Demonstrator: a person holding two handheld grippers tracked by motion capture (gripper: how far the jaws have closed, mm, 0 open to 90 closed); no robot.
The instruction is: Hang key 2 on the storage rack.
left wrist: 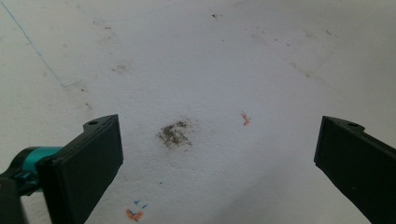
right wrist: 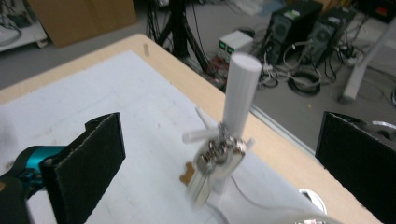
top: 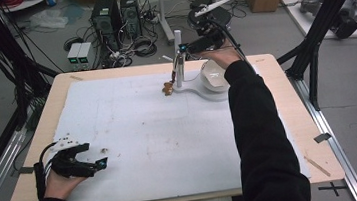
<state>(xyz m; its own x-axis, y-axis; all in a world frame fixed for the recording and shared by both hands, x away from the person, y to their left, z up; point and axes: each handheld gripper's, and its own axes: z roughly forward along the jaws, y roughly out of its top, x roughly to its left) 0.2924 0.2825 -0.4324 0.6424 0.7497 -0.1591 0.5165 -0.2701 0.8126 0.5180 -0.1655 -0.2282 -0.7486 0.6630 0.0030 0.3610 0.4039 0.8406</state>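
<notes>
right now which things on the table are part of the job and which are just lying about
Part of the job:
- white stand with pegs
- bunch of keys hanging on a peg
- right gripper, open in front of the keys

Just lying about:
- white bowl on the stand's base
- left gripper, open over the bare white mat
- dirt smudge on the mat

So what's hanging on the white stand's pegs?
A bunch of keys hangs from a side peg of the white stand, with a small brown tag lower down. Blur hides how they're attached. The right gripper stands open around it.
</notes>
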